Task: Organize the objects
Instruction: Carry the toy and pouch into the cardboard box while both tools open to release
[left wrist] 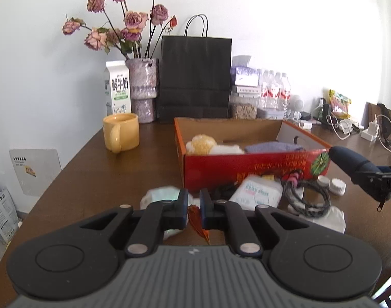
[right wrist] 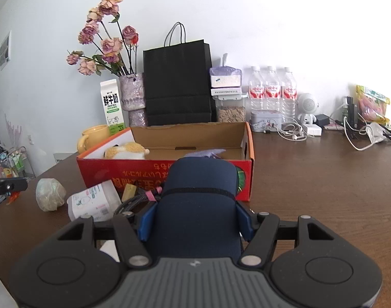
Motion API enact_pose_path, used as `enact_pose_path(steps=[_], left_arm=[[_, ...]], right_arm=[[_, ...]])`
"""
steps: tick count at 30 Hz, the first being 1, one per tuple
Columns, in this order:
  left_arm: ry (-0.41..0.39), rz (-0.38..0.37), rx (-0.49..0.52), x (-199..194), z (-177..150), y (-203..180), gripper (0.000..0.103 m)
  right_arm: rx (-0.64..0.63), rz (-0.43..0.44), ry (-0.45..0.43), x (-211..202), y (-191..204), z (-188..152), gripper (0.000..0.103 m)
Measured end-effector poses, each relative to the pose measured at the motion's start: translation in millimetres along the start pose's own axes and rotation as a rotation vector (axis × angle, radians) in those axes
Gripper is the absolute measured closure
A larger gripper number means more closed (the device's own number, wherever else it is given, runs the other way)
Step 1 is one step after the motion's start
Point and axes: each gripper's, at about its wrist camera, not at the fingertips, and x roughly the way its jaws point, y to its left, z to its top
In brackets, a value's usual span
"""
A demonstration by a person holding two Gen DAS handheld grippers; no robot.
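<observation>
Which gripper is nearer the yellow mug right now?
Left. The left gripper, shut on an orange wrapper, sits in front of the yellow mug, slightly to its right. The right gripper, holding a navy case, is farther right, before the red box.

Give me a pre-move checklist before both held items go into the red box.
1. Right gripper jaws clamped on navy pouch: ok.
2. Left gripper jaws shut on orange wrapper: ok.
3. Free floor space in red box: ok, middle bare.
4. Plush toy clear of the drop spot: ok, far left.
5. Pouch zipper closed: cannot tell.
</observation>
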Motion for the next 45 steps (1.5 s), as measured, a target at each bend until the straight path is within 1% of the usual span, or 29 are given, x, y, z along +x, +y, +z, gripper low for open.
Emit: enact_pose_path(steps=[5,9,16,20,24,29,33,34,36,37,38,39,40,45], left_arm=[[-0.05,-0.019,0.01,18,26,-11,0.093],[-0.089,-0.043,0.009,42,49,-25,0.093],[-0.119,-0.059,-0.008,92,88,-46,0.093],[-0.106,-0.062,-0.012,127,103,-59,0.093],[-0.07,-0.056,-0.014,165,111,-72,0.093],[-0.02,-0.04,-0.024,206,113,-78,0.093],[0.003,-0.025,-0.01,222,107,-79,0.092],[0.013,-0.027,-0.01,224,107,-79,0.09],[0.031,-0.019,-0.014,225,105,-77,0.058],[0.03,-0.007,-0.014,224,104,-78,0.017],[0.015,0.008,-0.011,222,103,-79,0.0],[-0.006,0.028,-0.006,220,101,-80,0.0],[-0.007,0.038,0.007,219,102,-81,0.0],[-0.005,0.037,0.005,216,102,-83,0.0]], right_arm=[[-0.024,0.022,-0.029,11,3,16,0.041],[-0.045,0.032,-0.056,26,6,34,0.041],[-0.079,0.043,-0.086,68,10,71,0.041],[-0.088,0.04,-0.089,99,12,92,0.041],[-0.087,0.031,-0.069,135,11,104,0.041],[-0.059,0.011,-0.021,175,4,107,0.041],[-0.049,-0.019,0.01,192,0,102,0.038],[-0.051,-0.029,0.02,195,-2,101,0.035],[-0.039,-0.04,0.019,195,-7,99,0.017],[-0.033,-0.042,0.017,193,-8,98,0.005],[-0.032,-0.042,0.011,191,-9,98,0.003],[-0.037,-0.042,0.01,190,-9,98,0.003],[-0.043,-0.042,0.014,189,-9,98,0.002],[-0.063,-0.041,0.03,188,-5,96,0.001]])
